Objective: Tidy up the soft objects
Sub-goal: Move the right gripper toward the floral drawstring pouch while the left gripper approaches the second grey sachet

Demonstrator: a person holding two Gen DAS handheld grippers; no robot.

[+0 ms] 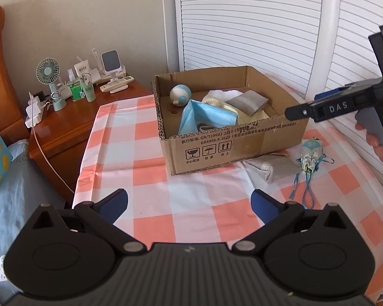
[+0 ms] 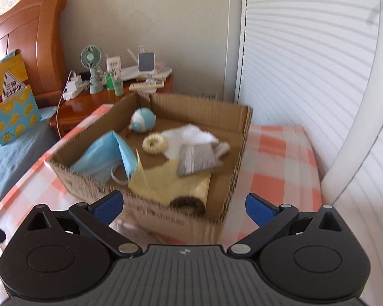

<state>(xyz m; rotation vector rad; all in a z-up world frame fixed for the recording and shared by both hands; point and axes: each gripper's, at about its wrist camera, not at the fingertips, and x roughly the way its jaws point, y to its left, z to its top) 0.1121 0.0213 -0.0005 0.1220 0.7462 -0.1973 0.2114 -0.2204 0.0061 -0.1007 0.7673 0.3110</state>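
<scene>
A cardboard box [image 1: 212, 150] stands on the checked cloth and also shows in the right wrist view [image 2: 166, 219]. It holds a blue face mask [image 2: 102, 158], a plush ball [image 2: 143, 119], a cream ring [image 2: 154, 144], a white cloth [image 2: 189, 135], a grey pad [image 2: 196, 159], a yellow cloth [image 2: 171, 183] and a dark ring [image 2: 189, 204]. On the cloth right of the box lie a grey folded cloth [image 1: 273, 169] and a patterned pouch with blue strings [image 1: 310, 158]. My left gripper [image 1: 189, 205] is open and empty, short of the box. My right gripper [image 2: 182, 207] is open and empty above the box's near wall; it also shows in the left wrist view [image 1: 291, 113].
A wooden nightstand [image 1: 63, 127] at the left carries a small fan [image 1: 48, 76], bottles, a remote and a charger with a cable. A wooden headboard [image 2: 25, 38] and a yellow-blue carton [image 2: 10, 97] stand on the bed. White louvred doors [image 1: 255, 25] lie behind the box.
</scene>
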